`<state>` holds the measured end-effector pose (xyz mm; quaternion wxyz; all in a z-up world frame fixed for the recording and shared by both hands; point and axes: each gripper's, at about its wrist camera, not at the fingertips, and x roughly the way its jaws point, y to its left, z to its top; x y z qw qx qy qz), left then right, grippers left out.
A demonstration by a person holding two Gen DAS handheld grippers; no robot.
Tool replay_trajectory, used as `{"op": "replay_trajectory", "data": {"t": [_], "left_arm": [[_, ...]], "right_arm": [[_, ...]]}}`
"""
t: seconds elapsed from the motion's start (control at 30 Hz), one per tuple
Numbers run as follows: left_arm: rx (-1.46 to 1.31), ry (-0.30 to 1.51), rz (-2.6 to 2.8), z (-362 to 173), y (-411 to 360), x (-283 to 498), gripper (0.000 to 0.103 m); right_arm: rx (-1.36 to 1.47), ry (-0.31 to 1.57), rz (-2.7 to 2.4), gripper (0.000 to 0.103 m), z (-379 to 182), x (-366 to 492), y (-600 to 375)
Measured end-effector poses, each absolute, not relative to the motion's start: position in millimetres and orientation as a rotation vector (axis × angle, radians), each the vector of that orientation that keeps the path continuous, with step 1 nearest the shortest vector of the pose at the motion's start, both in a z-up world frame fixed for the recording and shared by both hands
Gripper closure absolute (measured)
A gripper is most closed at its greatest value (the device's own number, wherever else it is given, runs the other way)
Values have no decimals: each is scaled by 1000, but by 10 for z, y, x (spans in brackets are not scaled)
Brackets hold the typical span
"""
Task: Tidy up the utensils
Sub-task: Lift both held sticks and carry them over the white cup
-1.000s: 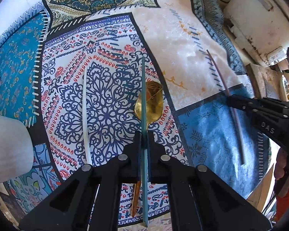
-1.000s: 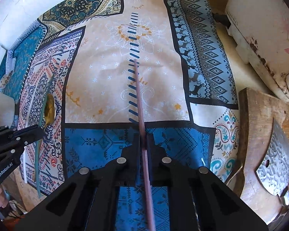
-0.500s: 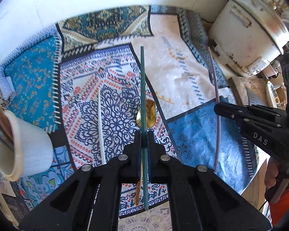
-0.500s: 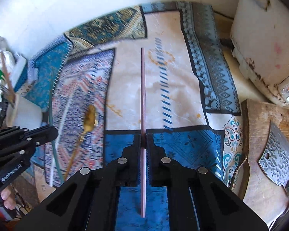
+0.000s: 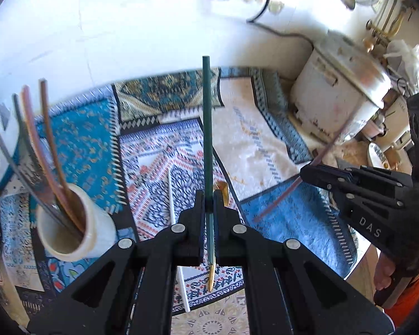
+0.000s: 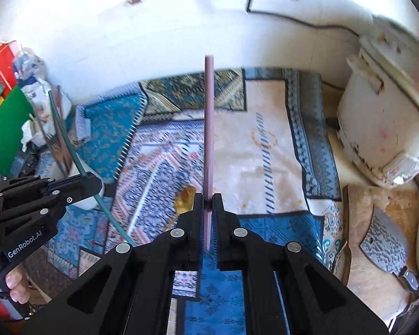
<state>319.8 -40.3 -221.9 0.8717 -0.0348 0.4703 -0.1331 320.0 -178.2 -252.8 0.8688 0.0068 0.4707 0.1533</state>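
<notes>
We count two held chopsticks, green [image 5: 207,128] and pink [image 6: 209,128], one white chopstick [image 5: 172,203], one gold spoon [image 5: 222,192], one cup [image 5: 78,231].

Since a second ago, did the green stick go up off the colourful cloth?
Yes. The green stick has risen: earlier it lay along the cloth over the gold spoon; now, clamped in the left gripper, its tip reaches the white wall.

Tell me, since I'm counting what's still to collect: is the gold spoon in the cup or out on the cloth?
Out. The gold spoon lies on the patterned cloth, behind the left gripper; the white cup holds other utensils.
</notes>
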Motion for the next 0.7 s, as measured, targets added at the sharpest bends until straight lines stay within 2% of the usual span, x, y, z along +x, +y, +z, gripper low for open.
{"op": "replay_trajectory", "data": {"t": [0.7], "left_arm": [[-153, 735, -117, -1327, 630, 2953, 100]], "right_arm": [[-26, 779, 526, 98, -1647, 3177, -773]]}}
